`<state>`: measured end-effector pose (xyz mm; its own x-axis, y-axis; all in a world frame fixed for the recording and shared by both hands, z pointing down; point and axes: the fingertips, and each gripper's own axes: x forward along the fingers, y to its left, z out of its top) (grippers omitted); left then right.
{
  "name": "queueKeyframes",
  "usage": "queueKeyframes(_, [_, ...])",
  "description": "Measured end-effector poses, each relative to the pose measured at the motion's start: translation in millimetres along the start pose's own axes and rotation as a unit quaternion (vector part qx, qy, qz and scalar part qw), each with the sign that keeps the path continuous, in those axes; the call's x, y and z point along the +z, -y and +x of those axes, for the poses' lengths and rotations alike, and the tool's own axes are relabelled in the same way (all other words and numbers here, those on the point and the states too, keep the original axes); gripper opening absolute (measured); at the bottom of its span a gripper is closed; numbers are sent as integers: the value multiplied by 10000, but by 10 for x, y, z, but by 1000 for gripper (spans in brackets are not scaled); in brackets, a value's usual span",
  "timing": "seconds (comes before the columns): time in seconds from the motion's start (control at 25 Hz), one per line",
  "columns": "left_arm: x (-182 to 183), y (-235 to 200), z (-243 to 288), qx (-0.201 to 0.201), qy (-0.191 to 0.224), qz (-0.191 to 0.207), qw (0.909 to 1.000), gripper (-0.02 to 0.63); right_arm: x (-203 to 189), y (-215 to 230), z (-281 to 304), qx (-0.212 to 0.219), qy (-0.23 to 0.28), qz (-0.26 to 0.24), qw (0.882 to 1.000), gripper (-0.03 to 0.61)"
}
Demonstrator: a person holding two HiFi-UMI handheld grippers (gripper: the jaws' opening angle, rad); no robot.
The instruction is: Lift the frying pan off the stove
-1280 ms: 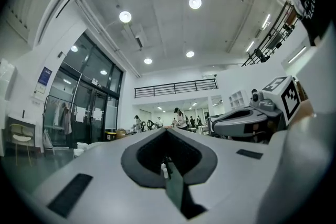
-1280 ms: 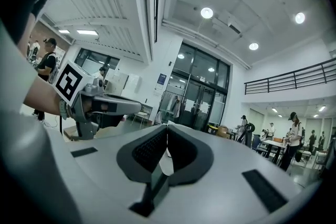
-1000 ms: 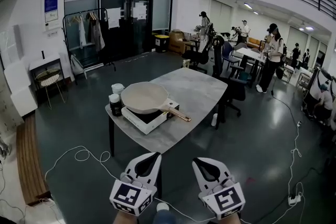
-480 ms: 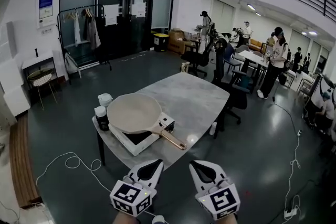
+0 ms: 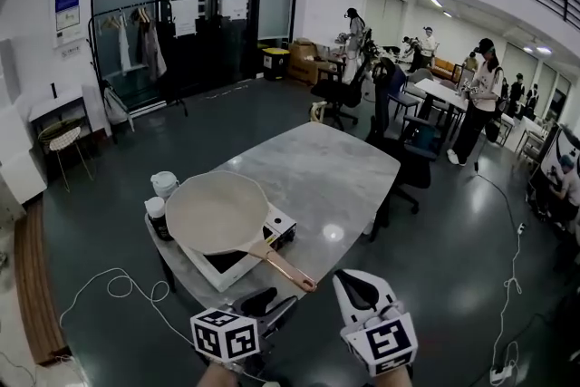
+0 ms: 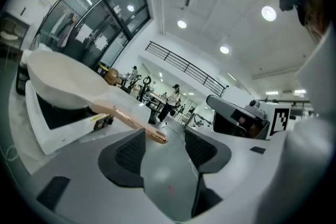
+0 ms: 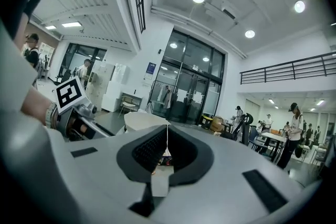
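1. The frying pan (image 5: 217,213) sits on the white stove (image 5: 222,267), at the near left corner of the tabletop (image 5: 335,181). Its copper-coloured handle (image 5: 288,269) points toward the person, out past the stove's edge.
2. Just beside the pan, on its left, stand a white cup (image 5: 164,184) and a dark jar (image 5: 156,217).
3. The left hand-held gripper (image 5: 269,304) is near the end of the handle. Its jaws are apart and nothing is between them; in the left gripper view the handle tip lies just ahead of the gap.
4. The right hand-held gripper (image 5: 355,288) is to the right of the left one, apart from the pan. Its jaws are closed together on nothing.
5. In my judgement the task is only at the approach. The pan is not gripped and not lifted. What is left is to bring the open jaws around the handle, close them and raise the pan from the stove.
6. Compared with the earlier pictures, the tabletop and pan are nearer in the head view. The left hand-held gripper has rolled onto its side, and its jaws, which were together, have just been opening. The right jaws remain closed.
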<state>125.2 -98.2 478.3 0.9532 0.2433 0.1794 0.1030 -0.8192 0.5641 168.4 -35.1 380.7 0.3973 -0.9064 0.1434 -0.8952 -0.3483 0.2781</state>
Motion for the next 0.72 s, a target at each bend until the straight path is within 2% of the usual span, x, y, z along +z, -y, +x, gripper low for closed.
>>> queueKeyframes(0.12, [-97, -96, 146, -84, -29, -967, 9953, 270, -35, 99, 114, 75, -9, 13, 10000, 26])
queueKeyframes(0.28, [-154, -140, 374, -219, 120, -1950, 9805, 299, -84, 278, 317, 359, 49, 31, 9993, 26])
queueKeyframes(0.36, [-196, -139, 485, -230, 211, -2204, 9749, 301, -131, 396, 455, 536, 105, 63, 9985, 26])
queueKeyframes(0.52, [-208, -91, 647, -407, 499, -2448, 9674, 299, -181, 573, 774, 958, 100, 150, 9952, 26])
queueKeyframes(0.56, [-217, -108, 662, -362, 601, -2516, 9653, 279, -199, 602, 852, 1091, 106, 144, 9939, 26])
queueKeyframes(0.64, [-244, -170, 663, -199, 807, -2659, 9604, 167, -251, 647, 996, 1361, 115, 101, 9906, 26])
queueKeyframes(0.72, [-220, -138, 672, -294, 1090, -3013, 9468, 158, -273, 654, 1127, 1671, 167, 113, 9857, 26])
